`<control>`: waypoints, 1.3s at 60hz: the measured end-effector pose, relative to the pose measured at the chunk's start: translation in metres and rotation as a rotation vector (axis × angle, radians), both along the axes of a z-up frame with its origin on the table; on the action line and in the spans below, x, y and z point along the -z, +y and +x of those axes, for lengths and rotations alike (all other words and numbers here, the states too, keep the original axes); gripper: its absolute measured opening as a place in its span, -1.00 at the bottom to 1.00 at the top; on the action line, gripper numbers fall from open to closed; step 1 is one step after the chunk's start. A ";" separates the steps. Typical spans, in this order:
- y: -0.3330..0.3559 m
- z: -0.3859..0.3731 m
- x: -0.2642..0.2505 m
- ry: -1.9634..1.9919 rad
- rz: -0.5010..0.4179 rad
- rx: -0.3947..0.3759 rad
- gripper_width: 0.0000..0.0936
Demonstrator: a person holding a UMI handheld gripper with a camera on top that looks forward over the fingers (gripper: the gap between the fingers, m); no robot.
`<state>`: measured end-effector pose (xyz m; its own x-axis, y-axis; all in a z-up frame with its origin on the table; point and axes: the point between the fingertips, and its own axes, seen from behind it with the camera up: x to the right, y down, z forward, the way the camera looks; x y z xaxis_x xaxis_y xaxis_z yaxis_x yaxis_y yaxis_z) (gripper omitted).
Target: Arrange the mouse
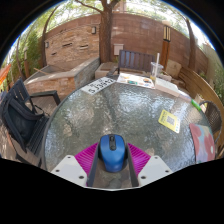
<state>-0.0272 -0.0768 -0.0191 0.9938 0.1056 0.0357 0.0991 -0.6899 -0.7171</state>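
A blue computer mouse (111, 152) sits between my gripper's two fingers, its sides against the pink pads (86, 157). My gripper (111, 149) is shut on the mouse and holds it at the near edge of a round glass table (120, 112). The mouse's rear end is hidden low between the fingers.
On the table lie a white card (101, 86) at the far left, a white tray (137, 79) at the far side, a yellow-green packet (169, 121) to the right and a colourful book (203, 140) at the right rim. A black chair (22, 115) stands at the left.
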 end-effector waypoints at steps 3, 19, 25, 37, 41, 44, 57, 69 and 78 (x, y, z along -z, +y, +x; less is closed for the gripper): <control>0.001 0.000 0.000 0.006 -0.002 -0.009 0.07; 0.001 -0.014 -0.023 0.021 0.013 -0.055 -0.25; 0.011 -0.021 -0.091 0.077 0.122 -0.080 -0.25; 0.038 0.049 -0.274 0.198 0.404 -0.045 -0.25; 0.042 0.111 -0.302 0.180 0.460 0.008 -0.25; 0.044 0.164 -0.304 0.161 0.467 0.057 -0.26; 0.029 0.364 -0.145 0.049 0.209 0.249 -0.26; 0.005 0.415 -0.023 0.003 0.020 0.255 -0.07; -0.007 0.413 -0.014 0.005 -0.009 0.227 0.54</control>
<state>0.3861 -0.0842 -0.0048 0.9922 -0.1206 0.0309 -0.0630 -0.7008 -0.7106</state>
